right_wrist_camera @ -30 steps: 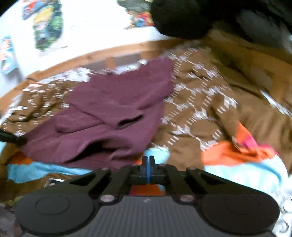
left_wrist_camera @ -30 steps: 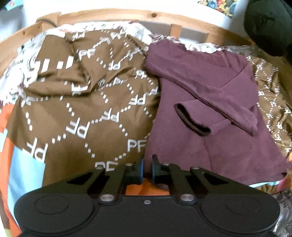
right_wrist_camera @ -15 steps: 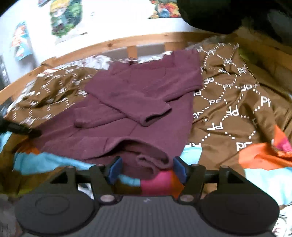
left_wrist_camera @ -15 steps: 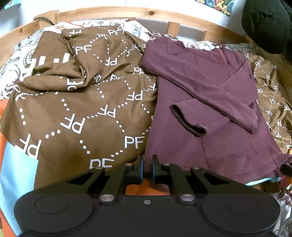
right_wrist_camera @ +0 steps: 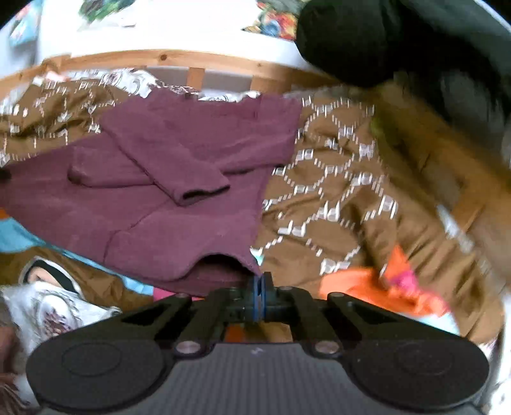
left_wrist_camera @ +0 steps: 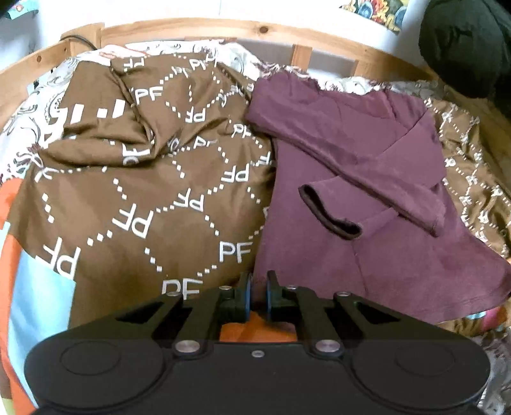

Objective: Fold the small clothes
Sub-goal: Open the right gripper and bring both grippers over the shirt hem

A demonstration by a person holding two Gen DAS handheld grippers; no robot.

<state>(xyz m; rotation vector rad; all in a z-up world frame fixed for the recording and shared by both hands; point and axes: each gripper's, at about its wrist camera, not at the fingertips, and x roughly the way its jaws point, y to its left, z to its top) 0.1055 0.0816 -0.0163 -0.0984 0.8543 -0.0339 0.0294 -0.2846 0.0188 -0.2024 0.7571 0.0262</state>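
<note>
A small maroon long-sleeved top [left_wrist_camera: 357, 198] lies spread on a brown "PF" patterned blanket [left_wrist_camera: 134, 204], both sleeves folded across its front. It also shows in the right wrist view [right_wrist_camera: 179, 191]. My left gripper [left_wrist_camera: 258, 295] is shut on the top's near left hem corner. My right gripper [right_wrist_camera: 261, 289] is shut on the top's near right hem corner, where the hem is lifted and gapes.
A wooden bed rail [left_wrist_camera: 223, 30] curves along the far side. A big black object [right_wrist_camera: 383, 41] sits at the far right. An orange and pink cloth [right_wrist_camera: 383, 287] and a white printed garment [right_wrist_camera: 48, 306] lie near the front edge.
My right gripper opened over the hem half a second ago, then closed on the right hem corner. The right view has swung and is blurred. My left gripper stayed shut on its corner.
</note>
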